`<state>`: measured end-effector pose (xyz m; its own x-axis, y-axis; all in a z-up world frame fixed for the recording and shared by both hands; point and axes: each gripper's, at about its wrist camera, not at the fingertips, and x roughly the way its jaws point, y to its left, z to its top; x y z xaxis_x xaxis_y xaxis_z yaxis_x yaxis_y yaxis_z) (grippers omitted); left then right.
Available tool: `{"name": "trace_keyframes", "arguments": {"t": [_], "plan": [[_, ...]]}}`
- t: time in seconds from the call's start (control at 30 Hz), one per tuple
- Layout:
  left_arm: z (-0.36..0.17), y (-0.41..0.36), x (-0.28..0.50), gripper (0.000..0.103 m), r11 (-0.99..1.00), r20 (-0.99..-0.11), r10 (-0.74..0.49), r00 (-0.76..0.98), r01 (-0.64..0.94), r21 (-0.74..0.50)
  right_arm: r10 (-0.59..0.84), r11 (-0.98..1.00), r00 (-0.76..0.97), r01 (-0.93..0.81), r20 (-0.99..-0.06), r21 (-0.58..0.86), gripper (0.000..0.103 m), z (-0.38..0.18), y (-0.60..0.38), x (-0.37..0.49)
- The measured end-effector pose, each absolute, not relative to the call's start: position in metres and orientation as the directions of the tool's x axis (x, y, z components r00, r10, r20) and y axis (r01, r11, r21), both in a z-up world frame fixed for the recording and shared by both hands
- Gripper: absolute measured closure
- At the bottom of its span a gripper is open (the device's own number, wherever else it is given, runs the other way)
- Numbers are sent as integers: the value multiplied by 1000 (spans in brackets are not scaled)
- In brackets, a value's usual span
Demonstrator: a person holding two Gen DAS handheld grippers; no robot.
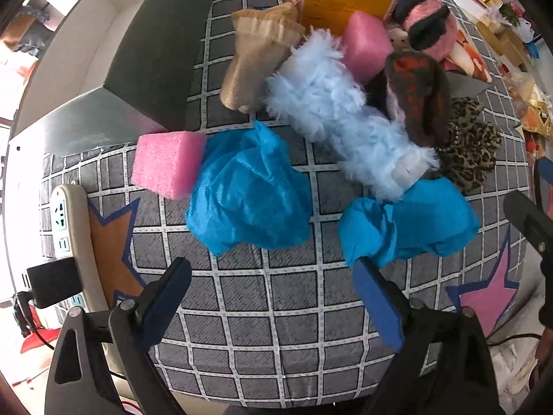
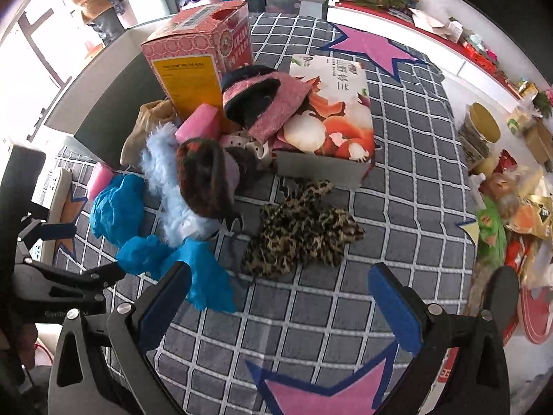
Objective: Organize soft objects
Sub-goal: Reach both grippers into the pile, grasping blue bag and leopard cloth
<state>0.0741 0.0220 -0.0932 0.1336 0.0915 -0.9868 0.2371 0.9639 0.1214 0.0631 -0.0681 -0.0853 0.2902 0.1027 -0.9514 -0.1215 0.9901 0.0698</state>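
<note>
Soft things lie heaped on the grid-patterned cloth [image 1: 262, 314]. Two crumpled blue covers [image 1: 249, 193] [image 1: 411, 221], a fluffy light-blue roll [image 1: 338, 114], a pink foam block [image 1: 166, 166], a second pink block [image 1: 366, 45], a beige sock [image 1: 255, 58], a dark brown-red furry piece [image 1: 418, 93] and a leopard-print cloth [image 2: 300, 231] are there. My left gripper [image 1: 273, 290] is open just short of the blue covers. My right gripper [image 2: 280, 294] is open in front of the leopard cloth, holding nothing. A pink-and-black plush [image 2: 262, 103] rests on the printed box.
A tall pink-orange carton [image 2: 197, 62] and a printed box [image 2: 338, 121] lying flat stand behind the heap. A power strip [image 1: 69, 228] lies at the left edge. A dark grey box [image 1: 145, 55] sits at the back left. Packets and a jar [image 2: 480, 131] crowd the right side.
</note>
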Motion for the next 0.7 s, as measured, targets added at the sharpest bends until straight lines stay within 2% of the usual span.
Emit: {"name": "trace_keyframes", "arguments": {"t": [0.1, 0.33, 0.7], "plan": [[-105, 10, 70, 17, 961, -994, 87, 69, 257, 102, 107, 988, 278, -134, -955, 72, 0, -91, -71, 71], [-117, -18, 82, 18, 971, -996, 89, -5, 225, 85, 114, 986, 259, -146, -959, 78, 0, -103, -77, 88], [-131, 28, 106, 18, 994, -998, 56, -5, 97, 55, 88, 985, 219, -162, -972, 53, 0, -126, -77, 105]]}}
